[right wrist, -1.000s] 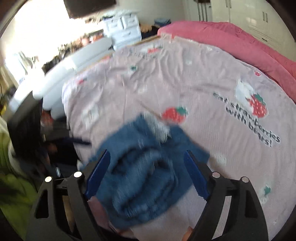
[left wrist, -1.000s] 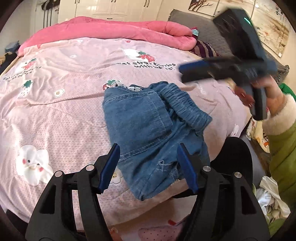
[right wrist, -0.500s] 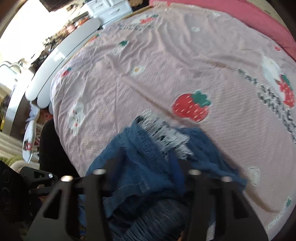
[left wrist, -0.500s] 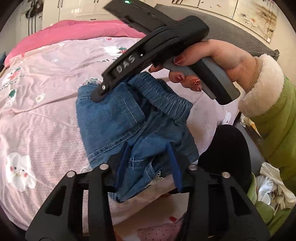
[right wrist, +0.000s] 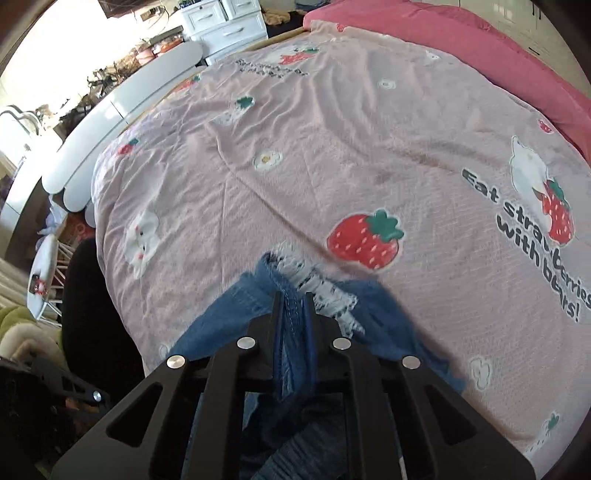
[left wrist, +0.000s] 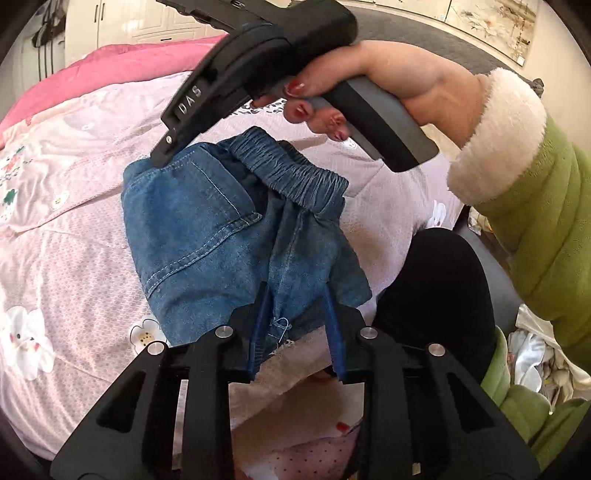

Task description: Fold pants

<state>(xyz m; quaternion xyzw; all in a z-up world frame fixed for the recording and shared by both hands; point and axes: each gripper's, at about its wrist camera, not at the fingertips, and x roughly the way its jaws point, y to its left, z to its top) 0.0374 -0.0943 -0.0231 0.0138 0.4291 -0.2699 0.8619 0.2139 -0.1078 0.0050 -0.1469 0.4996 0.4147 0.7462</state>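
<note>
Small blue denim pants (left wrist: 207, 236) lie bunched on the pink strawberry bedspread (left wrist: 66, 206) near its front edge, elastic waistband (left wrist: 295, 177) at the far right. My left gripper (left wrist: 295, 310) is closing on the near hem of the pants, its blue pads partly apart with denim between them. My right gripper (right wrist: 294, 299) is shut on a fold of the denim (right wrist: 236, 317) beside the white frayed hem (right wrist: 317, 284). It also shows in the left wrist view (left wrist: 166, 158), its tip on the far corner of the pants.
A pink quilt (left wrist: 122, 70) lies along the far side of the bed. A black round seat (left wrist: 436, 295) stands at the bed's right edge. White drawers (right wrist: 225, 29) and a white footboard (right wrist: 122, 110) lie beyond the bed in the right wrist view.
My right gripper came down onto the far corner of the pants and shut on it. My left gripper moved forward onto the near hem and narrowed its jaws.
</note>
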